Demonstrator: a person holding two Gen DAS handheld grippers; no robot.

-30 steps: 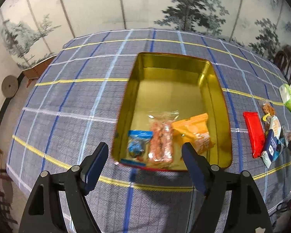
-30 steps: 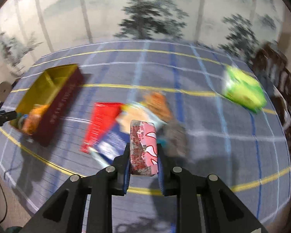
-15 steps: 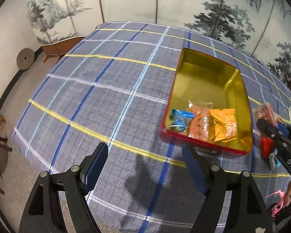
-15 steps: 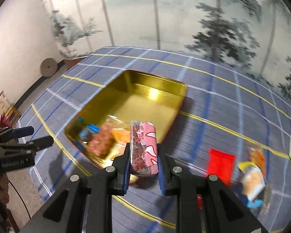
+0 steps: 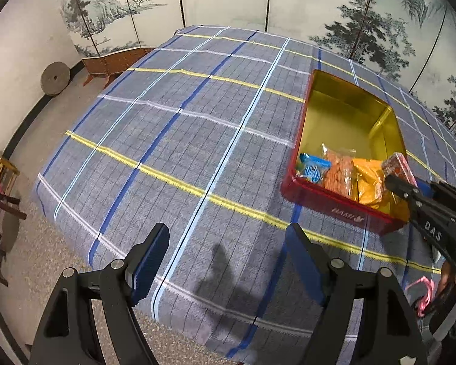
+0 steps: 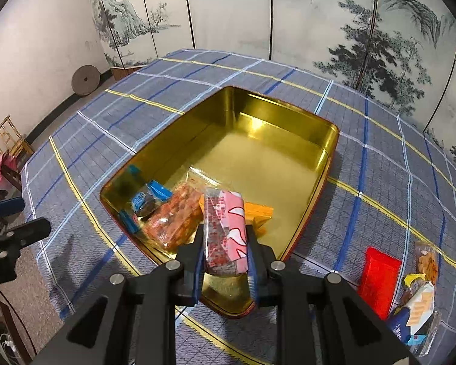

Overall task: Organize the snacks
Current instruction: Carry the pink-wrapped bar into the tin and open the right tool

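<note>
Biggest thing in my feed: the tablecloth [image 5: 197, 140], a fuzzy grey-blue plaid with yellow, white and dark blue stripes, draped over the whole table. Behind it I see a folding screen [image 6: 288, 15] painted with misty pines and hills.

On the cloth sits the tin [image 6: 288, 140], rectangular with rounded corners, shiny gold inside and red outside, glare bouncing off its far wall. Its far half is bare metal; the snacks lie packed against the near end.

My right gripper [image 6: 224, 252] is pinching the pink packet [image 6: 225, 231], a glossy pillow-shaped wrapper in pink, white and speckled red, held upright between the blue-padded fingers, over the tin's near end. In the left wrist view that same pink packet [image 5: 399, 167] hangs over the tin's near right corner.

My left gripper [image 5: 228, 261] has its fingers spread wide with nothing between them, hovering over bare cloth near the table's edge, to the left of the tin.

Inside the tin, from left: a blue packet [image 6: 143, 203], a clear crinkly bag of orange-red pieces [image 6: 173, 219], and an orange packet [image 6: 258, 213], partly hidden behind the pink one.

Off to the right on the cloth I see a flat red packet [image 6: 378, 276] and a small heap of mixed wrappers [image 6: 416, 307] just beside it.
</note>
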